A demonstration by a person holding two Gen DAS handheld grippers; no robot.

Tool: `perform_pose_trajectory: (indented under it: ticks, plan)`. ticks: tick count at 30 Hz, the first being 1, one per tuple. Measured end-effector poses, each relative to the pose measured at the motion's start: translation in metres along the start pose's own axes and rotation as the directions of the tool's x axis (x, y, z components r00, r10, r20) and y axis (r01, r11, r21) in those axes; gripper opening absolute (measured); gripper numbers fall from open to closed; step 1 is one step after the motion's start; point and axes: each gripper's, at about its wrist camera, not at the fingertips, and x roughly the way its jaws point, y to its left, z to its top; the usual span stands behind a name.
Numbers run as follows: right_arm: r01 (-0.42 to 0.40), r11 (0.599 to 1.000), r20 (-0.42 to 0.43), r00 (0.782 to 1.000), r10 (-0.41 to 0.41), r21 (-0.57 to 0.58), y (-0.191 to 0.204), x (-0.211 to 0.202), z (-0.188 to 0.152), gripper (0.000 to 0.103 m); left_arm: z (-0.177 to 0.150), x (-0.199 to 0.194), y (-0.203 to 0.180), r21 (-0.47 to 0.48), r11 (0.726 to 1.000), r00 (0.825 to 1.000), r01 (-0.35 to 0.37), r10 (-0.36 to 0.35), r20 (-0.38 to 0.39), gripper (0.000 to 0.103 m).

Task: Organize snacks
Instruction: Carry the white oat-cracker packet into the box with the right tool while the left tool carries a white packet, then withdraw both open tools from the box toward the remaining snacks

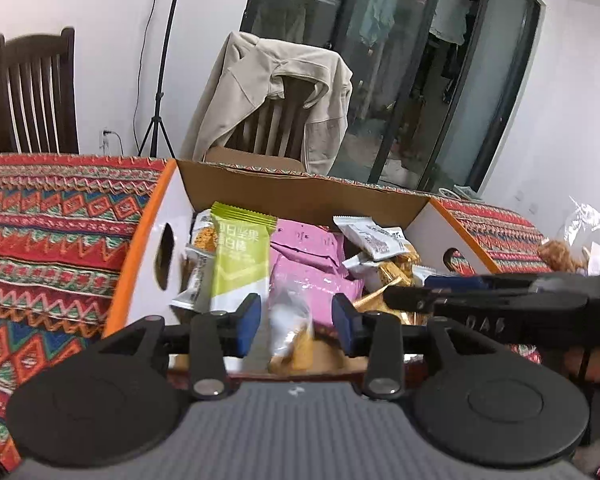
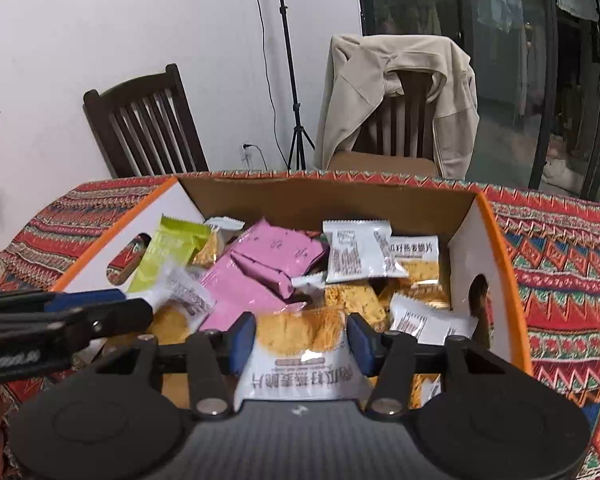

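**Cardboard box full, both grippers over it**

Cardboard box (image 2: 496,248) with orange edges and cut-out handles sits on the patterned cloth (image 1: 52,216). Inside I see a green bar (image 1: 240,256) on the left, pink packs (image 2: 260,268) in the middle, white packets (image 2: 356,256) and golden crisp snacks on the right, all loosely piled.

My right gripper (image 2: 300,338) has a clear-and-white cracker pack (image 2: 300,352) between its blue pads; the pads sit at the pack's sides, but I can't tell if they actually pinch it. My left gripper (image 1: 296,318) is over the near edge of the box, jaws apart, with a blurred clear pack (image 1: 290,332) in the gap, not visibly clamped.

Each gripper shows in the other's view: the right one's finger reaches over the box's right side, the left one's comes in low from the left.

Behind the table: two dark wooden chairs, one with a beige jacket (image 2: 396,92) draped over it, a black tripod (image 2: 296,132), white wall, dark glass doors (image 1: 420,80). A clear bag (image 1: 580,236) lies on the cloth, far right.
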Motion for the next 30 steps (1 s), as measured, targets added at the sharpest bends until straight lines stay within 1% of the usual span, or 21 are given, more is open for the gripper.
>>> perform_pose_trajectory:
  ticks: [1,4,6,8,10,12,13,15,17,18,20,21,24,26,28,30]
  plan:
    - [-0.004,1.0,0.004,1.0,0.004,0.0,0.001,-0.003,-0.002,0.054,0.0,-0.005,0.0,0.008,1.0,1.0,0.0,0.0,0.007,0.042]
    - [0.001,1.0,0.044,0.999,-0.001,-0.006,0.003,-0.022,0.0,0.056,0.004,-0.03,0.001,0.023,1.0,0.999,-0.018,0.017,0.03,0.042]
    - [-0.006,1.0,0.078,0.997,0.007,-0.015,0.005,-0.041,0.004,0.058,0.007,-0.05,0.0,0.034,0.999,0.998,-0.029,0.027,0.051,0.043]
    - [-0.01,0.999,0.117,0.993,0.014,-0.036,0.01,-0.066,0.006,0.063,0.008,-0.075,-0.001,0.047,0.998,0.997,-0.028,0.025,0.074,0.043]
    - [-0.011,0.998,0.149,0.989,0.021,-0.065,0.015,-0.092,0.004,0.072,0.0,-0.105,0.0,0.058,0.998,0.994,-0.03,0.023,0.104,0.043]
    - [-0.012,0.994,0.178,0.983,0.032,-0.109,0.022,-0.121,-0.005,0.078,-0.019,-0.14,0.001,0.065,0.998,0.988,-0.022,0.012,0.152,0.045]
    - [-0.013,0.992,0.194,0.98,0.037,-0.124,0.024,-0.136,-0.012,0.078,-0.029,-0.156,0.002,0.062,0.998,0.986,-0.018,0.007,0.168,0.047]
    - [-0.027,0.99,0.216,0.975,0.057,-0.139,0.028,-0.167,-0.035,0.081,-0.055,-0.186,0.003,0.049,0.999,0.982,-0.015,0.006,0.188,0.053]
    - [-0.048,0.989,0.229,0.97,0.08,-0.142,0.032,-0.194,-0.061,0.083,-0.08,-0.211,0.004,0.035,0.999,0.98,-0.032,0.024,0.196,0.058]
    - [-0.051,0.988,0.238,0.968,0.085,-0.146,0.034,-0.205,-0.075,0.083,-0.096,-0.223,0.003,0.026,0.998,0.978,-0.051,0.044,0.202,0.061]
    - [-0.043,0.986,0.254,0.964,0.083,-0.16,0.041,-0.227,-0.104,0.085,-0.125,-0.246,0.0,0.005,0.995,0.975,-0.101,0.098,0.199,0.065]
    - [-0.032,0.986,0.263,0.962,0.075,-0.164,0.044,-0.237,-0.117,0.088,-0.137,-0.254,-0.002,-0.004,0.994,0.975,-0.11,0.109,0.196,0.067]
    - [-0.005,0.985,0.265,0.963,0.052,-0.174,0.056,-0.261,-0.158,0.088,-0.173,-0.279,-0.006,-0.028,0.994,0.98,-0.109,0.112,0.165,0.073]
    - [0.003,0.982,0.266,0.963,0.048,-0.188,0.06,-0.273,-0.186,0.089,-0.192,-0.293,-0.011,-0.023,0.991,0.98,-0.131,0.133,0.148,0.073]
    - [0.016,0.982,0.259,0.965,0.035,-0.19,0.062,-0.284,-0.211,0.089,-0.208,-0.306,-0.017,-0.002,0.985,0.975,-0.174,0.172,0.14,0.073]
    - [0.018,0.983,0.228,0.973,0.024,-0.182,0.063,-0.29,-0.235,0.089,-0.219,-0.317,-0.021,0.013,0.977,0.968,-0.211,0.207,0.142,0.075]
